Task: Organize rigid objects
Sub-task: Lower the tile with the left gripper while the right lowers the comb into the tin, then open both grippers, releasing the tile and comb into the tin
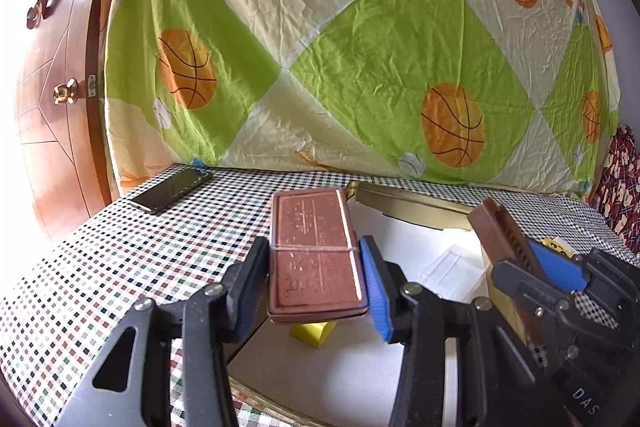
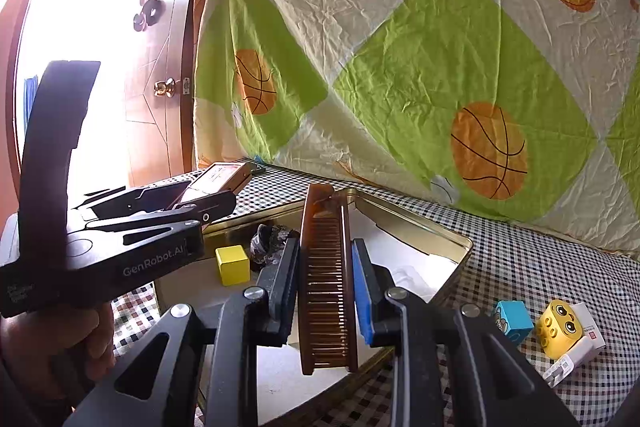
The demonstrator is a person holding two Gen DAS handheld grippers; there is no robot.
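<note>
2 grippers over checkered tablecloth, sports-print sheet behind, wooden door at left. Gold tin holds yellow cube & clear lid. Left gripper clamps brown case; right gripper pinches brown comb, both above tin.

A tin on the table; a cube inside at 9 o'clock, 2 toy blocks outside at 4 o'clock.

Bright daylight from the doorway at left, blown out to white glare, door washed pale, soft shadows on the tabletop, sharp focus centrally, strong fisheye bending and dark vignette at corners.
</note>
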